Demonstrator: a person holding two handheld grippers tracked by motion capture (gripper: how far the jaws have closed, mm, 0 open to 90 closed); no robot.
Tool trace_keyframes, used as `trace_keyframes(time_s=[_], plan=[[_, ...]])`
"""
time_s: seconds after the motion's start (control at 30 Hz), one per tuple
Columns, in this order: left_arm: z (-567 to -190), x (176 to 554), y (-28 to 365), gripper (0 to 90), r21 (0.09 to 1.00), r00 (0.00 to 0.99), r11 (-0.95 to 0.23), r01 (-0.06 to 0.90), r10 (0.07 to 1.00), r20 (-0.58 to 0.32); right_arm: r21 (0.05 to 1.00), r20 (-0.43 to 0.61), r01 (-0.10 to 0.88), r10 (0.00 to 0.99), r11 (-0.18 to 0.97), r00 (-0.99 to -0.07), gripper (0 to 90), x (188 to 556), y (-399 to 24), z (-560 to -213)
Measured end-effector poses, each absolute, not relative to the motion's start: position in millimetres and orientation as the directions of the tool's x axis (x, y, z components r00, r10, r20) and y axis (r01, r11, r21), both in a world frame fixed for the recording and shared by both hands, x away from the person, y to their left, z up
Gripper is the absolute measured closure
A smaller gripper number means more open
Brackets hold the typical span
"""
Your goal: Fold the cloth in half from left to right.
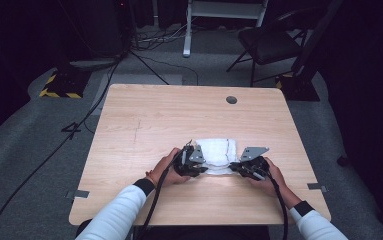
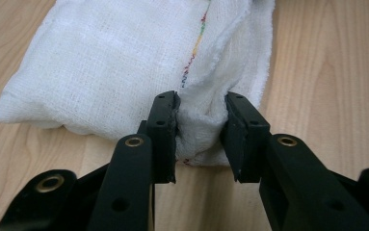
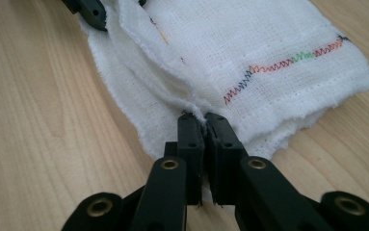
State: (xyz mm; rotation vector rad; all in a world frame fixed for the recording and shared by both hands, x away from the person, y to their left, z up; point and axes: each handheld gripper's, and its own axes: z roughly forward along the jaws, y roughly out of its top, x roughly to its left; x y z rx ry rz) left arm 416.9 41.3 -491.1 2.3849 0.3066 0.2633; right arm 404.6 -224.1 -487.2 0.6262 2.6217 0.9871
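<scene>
My table [image 1: 144, 120] is light wood-grain with a round grommet hole [image 1: 231, 100] near the far edge. Grey carpet floor [image 1: 24, 150], black cables [image 1: 64, 140] trailing across it. Behind: black chair [image 1: 269, 45], white frame leg [image 1: 187, 30], yellow-black striped base [image 1: 59, 86]. Surroundings dark; light falls on the table.
</scene>
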Motion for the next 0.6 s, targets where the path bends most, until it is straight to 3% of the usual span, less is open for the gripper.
trace_keyframes(time_s=[0.6], plan=[[-490, 449, 54, 65.9, 0.674, 0.917, -0.704, 0.223, 0.386, 0.099, 0.694, -0.111, 0.311, 0.523, 0.649, -0.845, 85.4, 441, -206, -490]])
